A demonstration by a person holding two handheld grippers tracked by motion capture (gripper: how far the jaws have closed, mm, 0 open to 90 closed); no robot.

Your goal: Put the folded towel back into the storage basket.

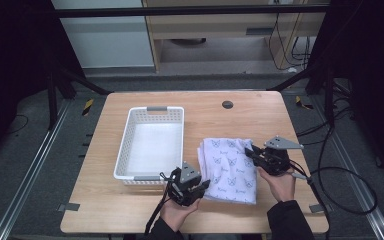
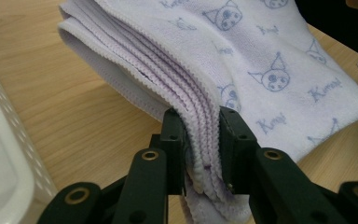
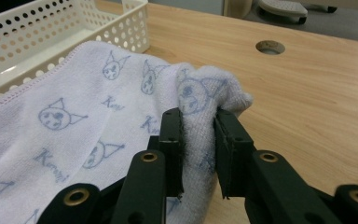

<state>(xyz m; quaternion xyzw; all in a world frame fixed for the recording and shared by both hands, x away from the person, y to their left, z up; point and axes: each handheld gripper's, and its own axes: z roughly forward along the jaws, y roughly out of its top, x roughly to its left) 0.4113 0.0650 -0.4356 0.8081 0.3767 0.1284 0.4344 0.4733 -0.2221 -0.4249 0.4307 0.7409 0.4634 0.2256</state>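
Left gripper (image 1: 204, 185) is clamping the near left edge of the folded towel (image 1: 230, 167). In the left gripper view its two black jaws are pressing from both sides on the stacked, stitched edges of the towel (image 2: 242, 60), several layers bunching between the pads. The hand (image 1: 179, 212) holding it is coming in from the bottom of the high view, a black cable trailing down beside it.

Right gripper (image 1: 251, 152) is pinching the far right corner of the same towel. In the right gripper view the jaws are squeezing a raised fold of the cloth (image 3: 200, 100), which is puckering up above the pads. The right hand (image 1: 280, 185) is gripping the tool from below; a grey three-cornered plate (image 1: 283, 143) is sitting on top of it.

The towel is pale lilac with a blue cat-face print and lettering, folded into a rough rectangle. It is lying on the right half of the wooden table (image 1: 130, 210), both gripped spots lifting slightly off the surface.

White perforated basket (image 1: 150, 145) is standing just left of the towel, near but apart from it, its long side running away from the person. A round cable hole (image 1: 227, 104) is showing in the table beyond the towel.
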